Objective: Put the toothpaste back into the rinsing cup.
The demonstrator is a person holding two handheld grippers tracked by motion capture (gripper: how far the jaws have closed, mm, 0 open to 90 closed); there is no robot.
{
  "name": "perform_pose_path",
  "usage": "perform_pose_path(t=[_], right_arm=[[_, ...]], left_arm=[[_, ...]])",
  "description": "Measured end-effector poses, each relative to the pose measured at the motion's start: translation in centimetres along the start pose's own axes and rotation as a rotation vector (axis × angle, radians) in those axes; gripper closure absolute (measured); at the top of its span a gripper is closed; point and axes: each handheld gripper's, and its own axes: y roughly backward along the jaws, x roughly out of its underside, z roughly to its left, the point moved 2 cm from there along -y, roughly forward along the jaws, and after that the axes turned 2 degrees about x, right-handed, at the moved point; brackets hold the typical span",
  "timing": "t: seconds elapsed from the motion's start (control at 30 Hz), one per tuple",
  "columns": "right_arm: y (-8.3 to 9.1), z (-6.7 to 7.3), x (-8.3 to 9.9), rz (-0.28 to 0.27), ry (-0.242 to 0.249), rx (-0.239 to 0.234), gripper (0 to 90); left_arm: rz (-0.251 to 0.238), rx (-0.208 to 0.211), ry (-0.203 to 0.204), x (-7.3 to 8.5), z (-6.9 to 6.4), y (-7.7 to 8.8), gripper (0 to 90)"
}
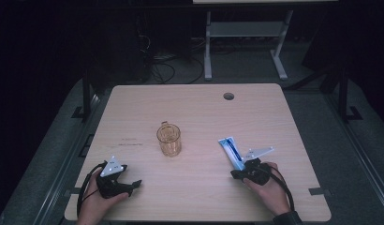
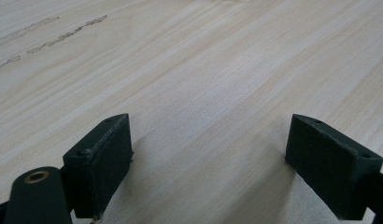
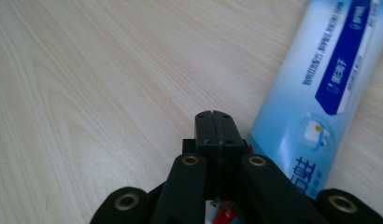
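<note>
Right gripper view: my right gripper has its jaws pressed fully together, gripping nothing, and the blue-and-white plastic toothpaste tube lies just beside them at lower right, its long axis running toward the upper right corner. The left gripper (well apart) stands wide open, empty, over the pale wooden table.

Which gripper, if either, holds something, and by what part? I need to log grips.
Neither. The right gripper is shut on nothing, its jaws beside the toothpaste tube; the left gripper is open over bare table.
</note>
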Motion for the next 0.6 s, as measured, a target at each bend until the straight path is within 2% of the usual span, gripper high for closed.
perform_pose_path(t=[0.6], right_arm=[[2.8,-2.0,2.2,-0.032,-0.065,0.058,90.0]], left_arm=[[0.0,-0.001,-0.002,0.0,0.0,0.0,13.7]])
